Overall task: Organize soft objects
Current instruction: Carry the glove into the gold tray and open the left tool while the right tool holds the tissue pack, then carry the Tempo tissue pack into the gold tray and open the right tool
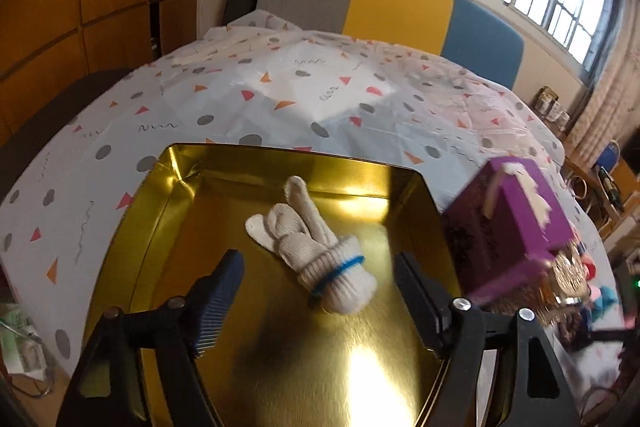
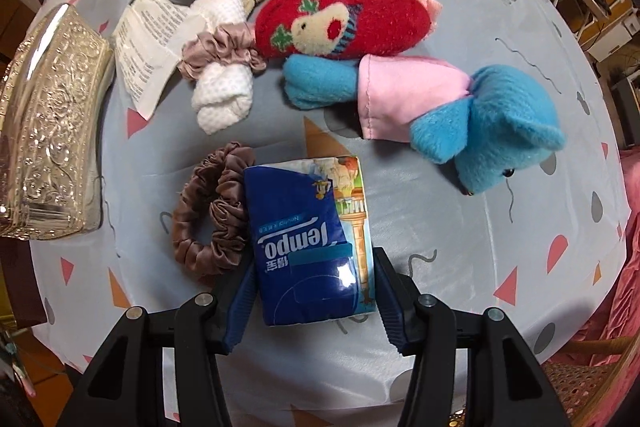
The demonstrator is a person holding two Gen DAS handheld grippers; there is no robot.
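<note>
One gold tin (image 1: 168,211) holds a single rolled white glove (image 1: 316,247), lying near its middle. The left gripper (image 1: 316,291) hangs above it, jaws wide, touching nothing. The right gripper (image 2: 310,291) clamps one blue tissue pack (image 2: 312,239) over the tablecloth (image 2: 460,227), beside two brown scrunchies (image 2: 208,215).

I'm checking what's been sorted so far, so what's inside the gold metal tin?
One rolled white knit glove with a blue band lies on the shiny gold metal tin's floor. The near end is hidden behind the claw hardware.
</note>
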